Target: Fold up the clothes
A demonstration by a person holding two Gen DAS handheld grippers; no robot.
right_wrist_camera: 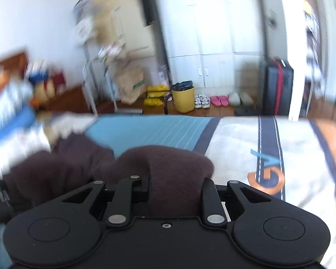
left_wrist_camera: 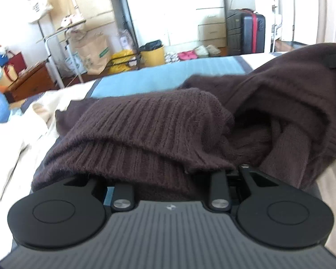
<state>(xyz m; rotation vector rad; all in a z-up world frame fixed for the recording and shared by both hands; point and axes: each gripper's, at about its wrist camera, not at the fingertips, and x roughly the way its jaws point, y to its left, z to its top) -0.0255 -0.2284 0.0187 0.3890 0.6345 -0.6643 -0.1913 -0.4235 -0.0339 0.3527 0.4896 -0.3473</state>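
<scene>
Left wrist view: your left gripper (left_wrist_camera: 168, 174) is gripping the brown sweater's (left_wrist_camera: 159, 121) ribbed edge, garment running rightward toward the other hand | Right wrist view: your right gripper (right_wrist_camera: 174, 192) is clamping a sweater (right_wrist_camera: 168, 163) bunch, the rest trailing leftward over the bed (right_wrist_camera: 150, 130).

- A bed (right_wrist_camera: 235, 139) is carrying everything, under a cover with blue, white and navy panels.
- A brown sweater (left_wrist_camera: 159, 121) is lying bunched on it.
- A cream cloth (left_wrist_camera: 22, 134) is lying beside the sweater.
</scene>
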